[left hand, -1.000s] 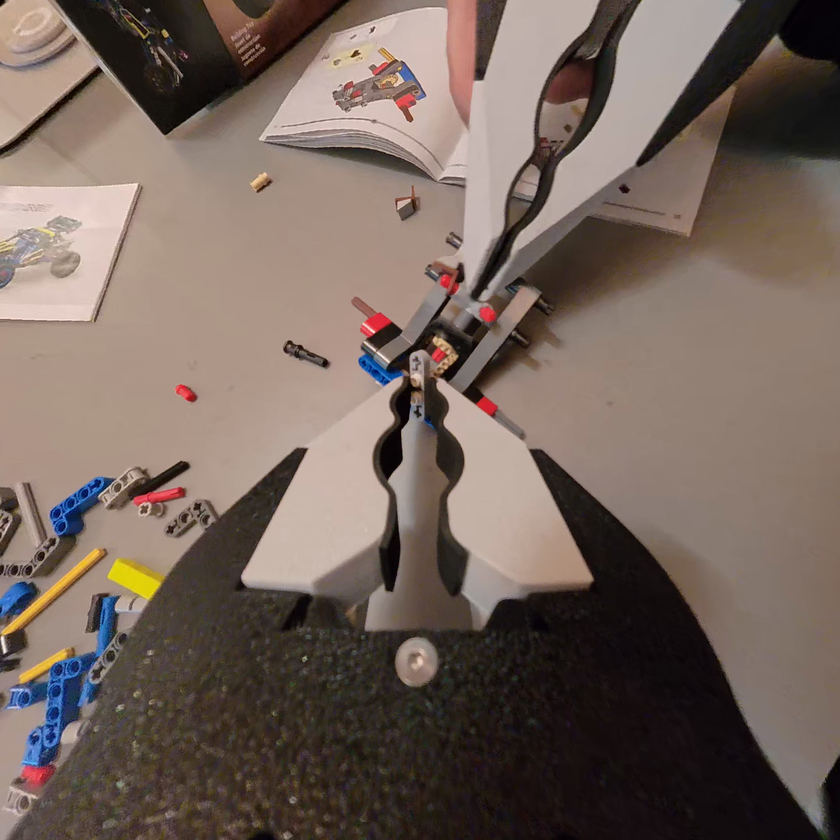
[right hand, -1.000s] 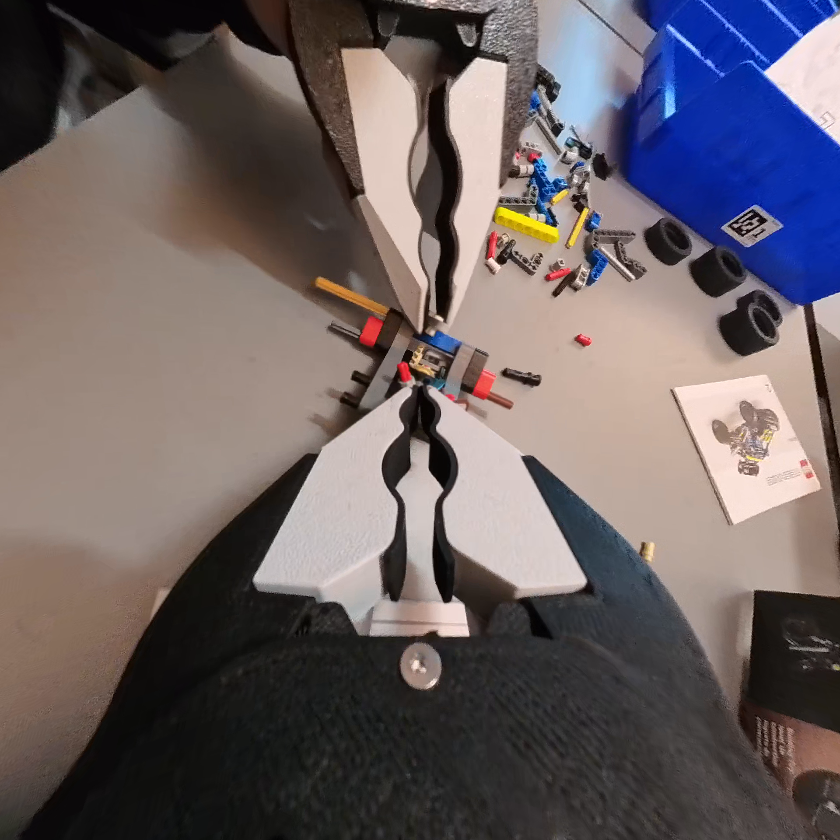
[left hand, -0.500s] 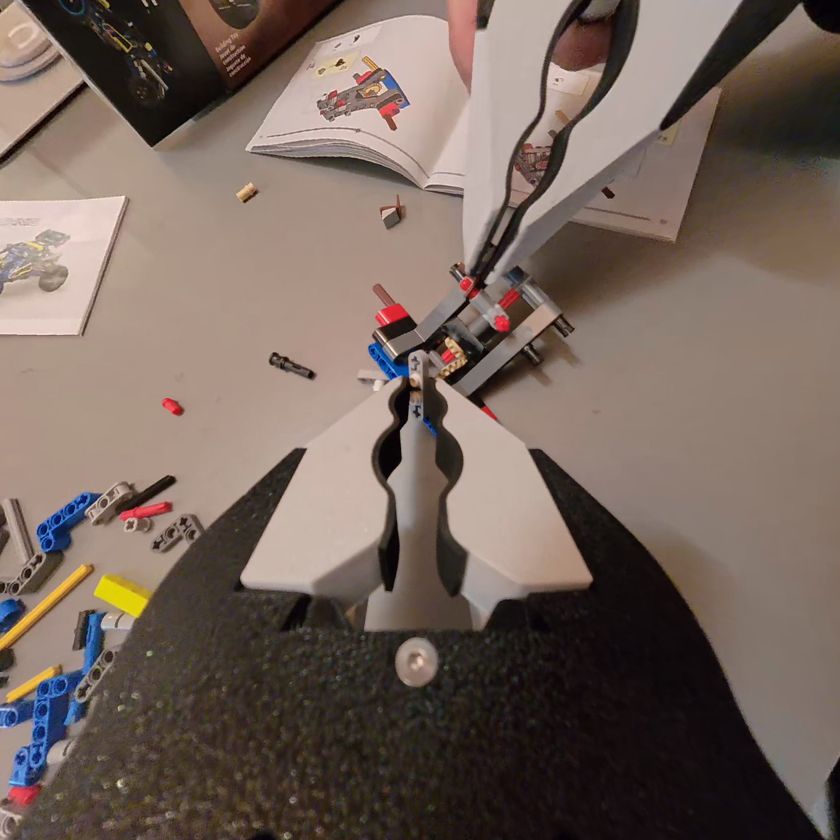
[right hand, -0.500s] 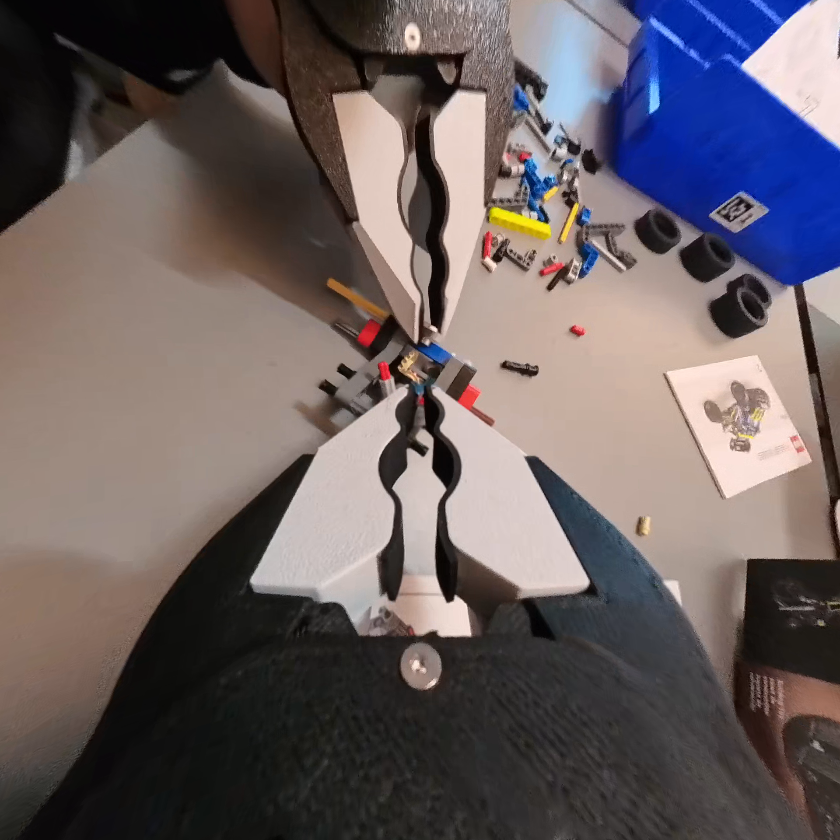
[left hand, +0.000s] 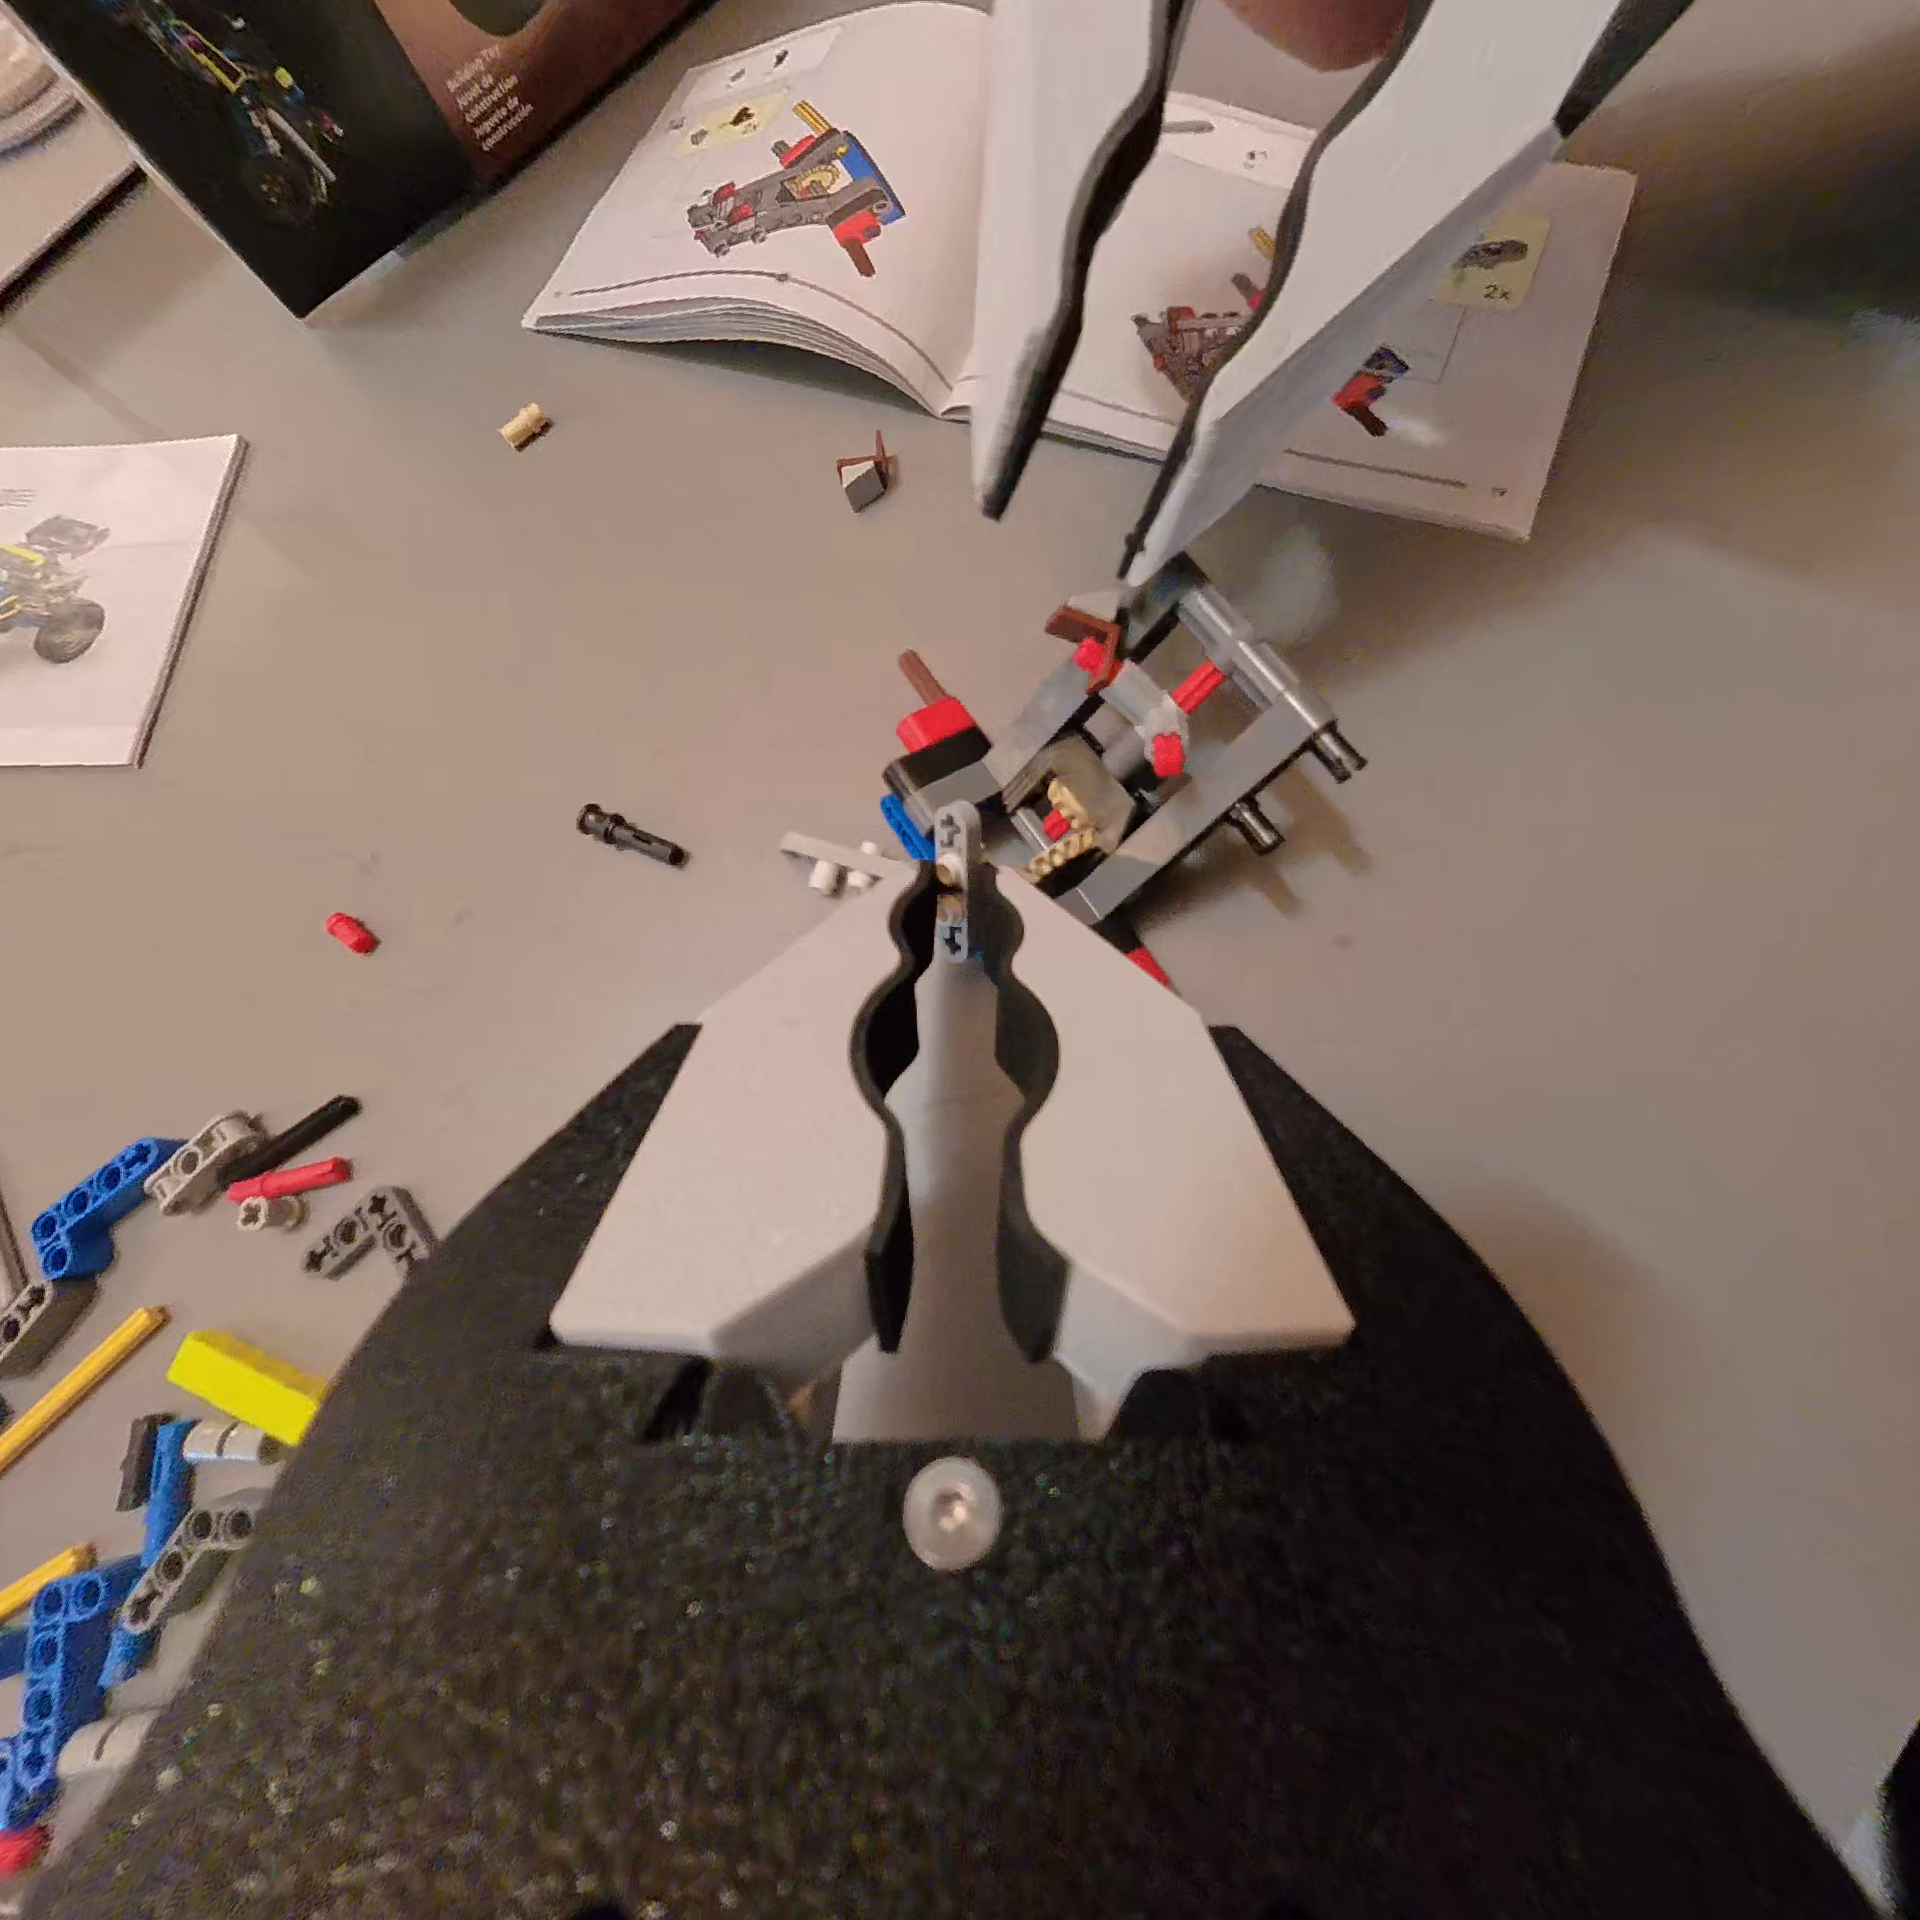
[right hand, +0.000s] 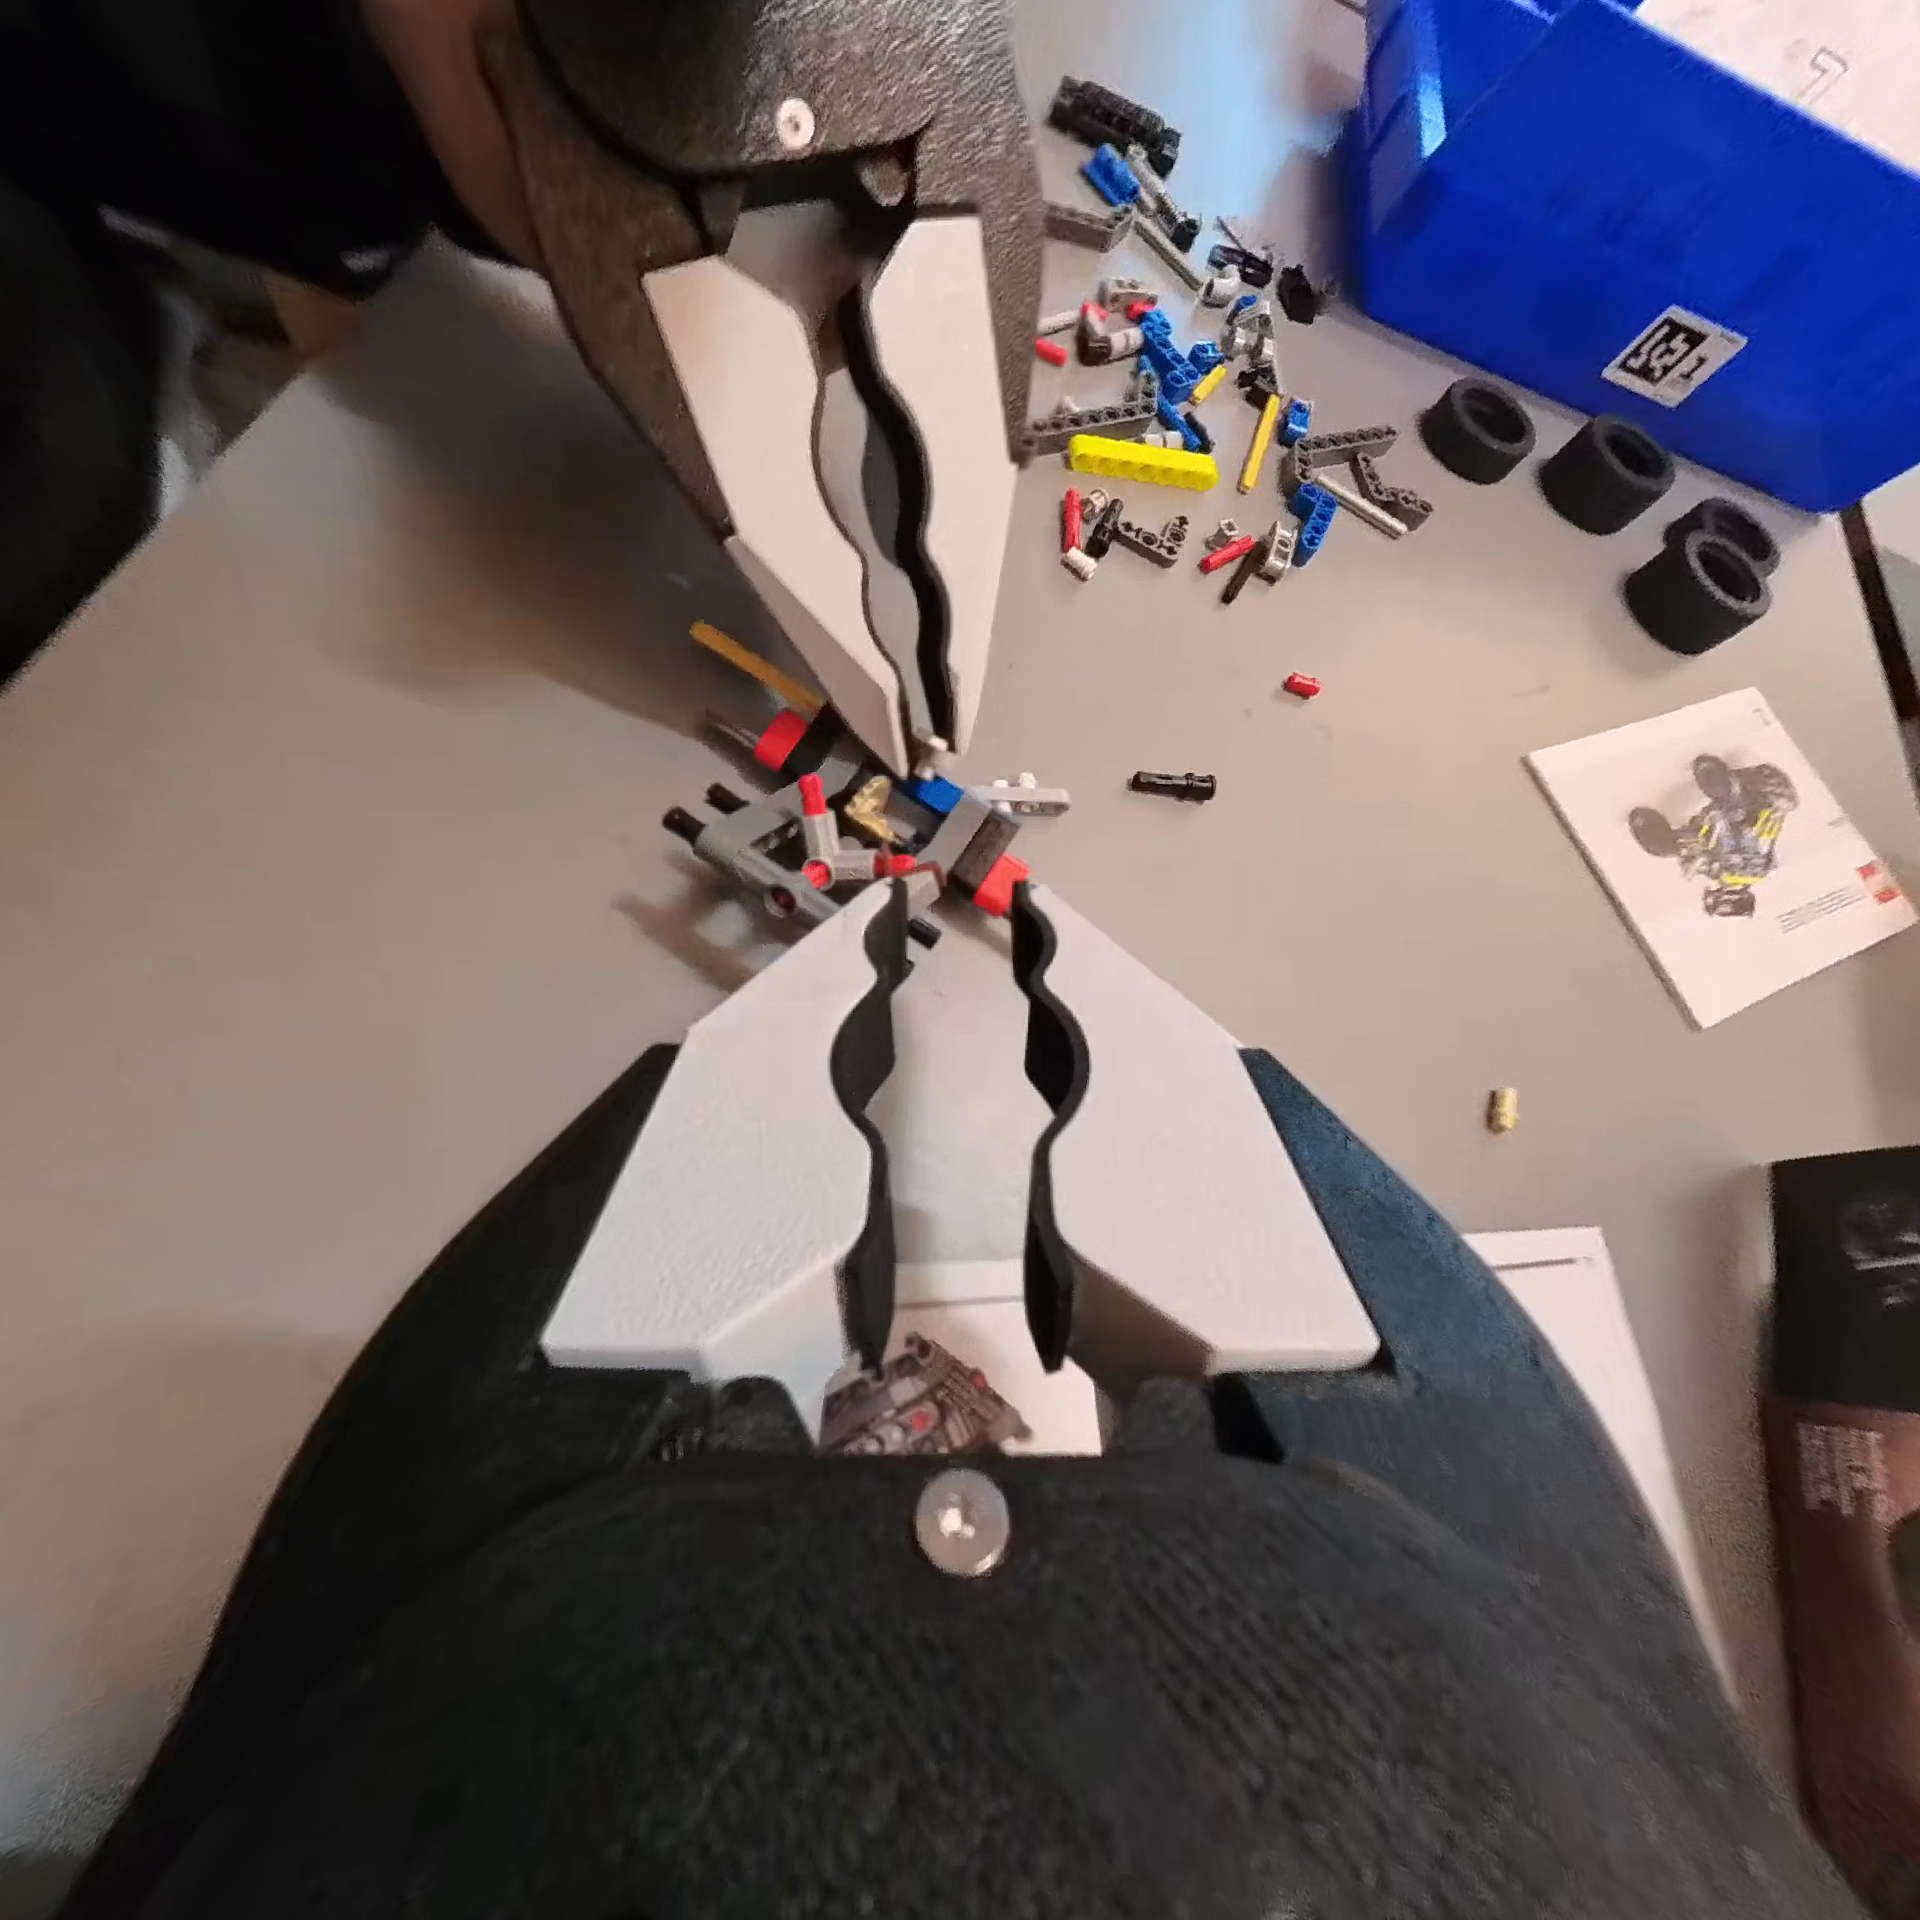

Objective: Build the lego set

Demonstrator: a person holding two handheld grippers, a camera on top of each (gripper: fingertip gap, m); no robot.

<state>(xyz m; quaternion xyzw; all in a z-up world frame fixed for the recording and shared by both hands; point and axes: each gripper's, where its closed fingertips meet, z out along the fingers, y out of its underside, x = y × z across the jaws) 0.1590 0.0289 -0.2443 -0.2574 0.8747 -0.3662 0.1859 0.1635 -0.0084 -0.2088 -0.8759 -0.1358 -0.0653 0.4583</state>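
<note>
My left tool is pinched on a small grey link at the near end of the chassis. That grey-framed chassis, with red pins, tan gears and a blue beam, sits mid-surface. Beyond it my right tool stands spread and empty.

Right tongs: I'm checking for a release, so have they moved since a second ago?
Yes. The right tongs have opened and drawn back from the lego assembly toward the open instruction booklet.
</note>
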